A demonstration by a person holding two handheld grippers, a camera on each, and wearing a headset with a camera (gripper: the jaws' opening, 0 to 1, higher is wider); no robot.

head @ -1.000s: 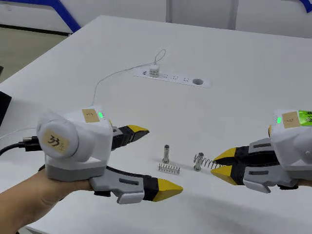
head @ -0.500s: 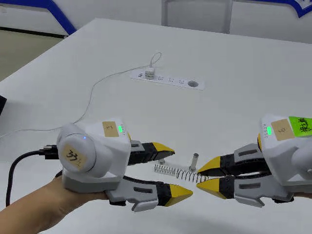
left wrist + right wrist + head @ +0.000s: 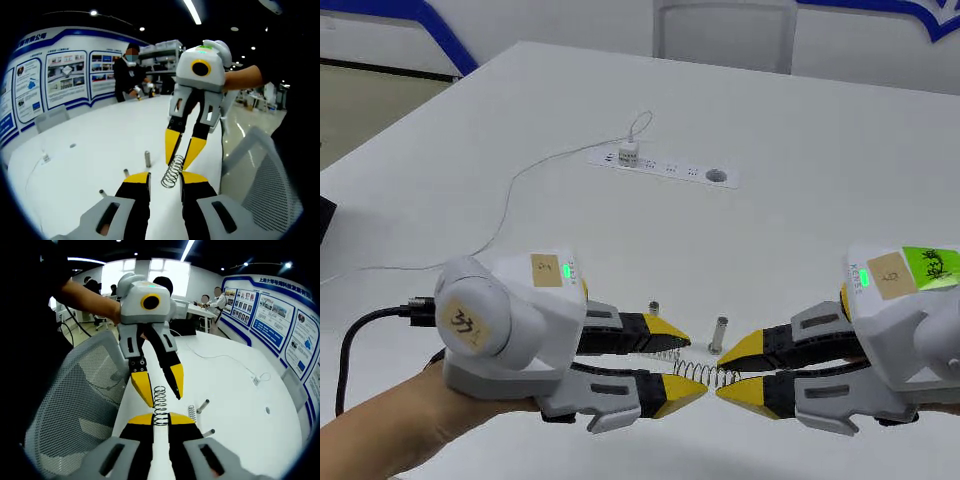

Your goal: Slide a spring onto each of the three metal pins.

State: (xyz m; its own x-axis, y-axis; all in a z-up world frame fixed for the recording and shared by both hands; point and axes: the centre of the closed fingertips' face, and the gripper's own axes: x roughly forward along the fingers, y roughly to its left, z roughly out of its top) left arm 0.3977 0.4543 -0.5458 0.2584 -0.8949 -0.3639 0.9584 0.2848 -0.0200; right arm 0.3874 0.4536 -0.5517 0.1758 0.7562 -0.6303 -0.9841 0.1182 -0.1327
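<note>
Head view: right gripper point(image 3: 725, 376) jaws pinch spring point(image 3: 702, 373); left gripper point(image 3: 696, 365) jaws open.

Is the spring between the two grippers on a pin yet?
Not on a pin: the spring is pinched by the right gripper; the nearest pin stands bare.

The left gripper point(image 3: 697, 362) comes in from the near left, held in the person's left hand point(image 3: 405, 420), with the forearm low at the near-left corner. Its jaws point right and stand apart, one above the other, around one end of the spring point(image 3: 692, 368). The right gripper point(image 3: 720, 379) enters from the near right and points left, its jaws pinched on the spring's other end. The two pairs of yellow tips face each other, almost touching.
</note>
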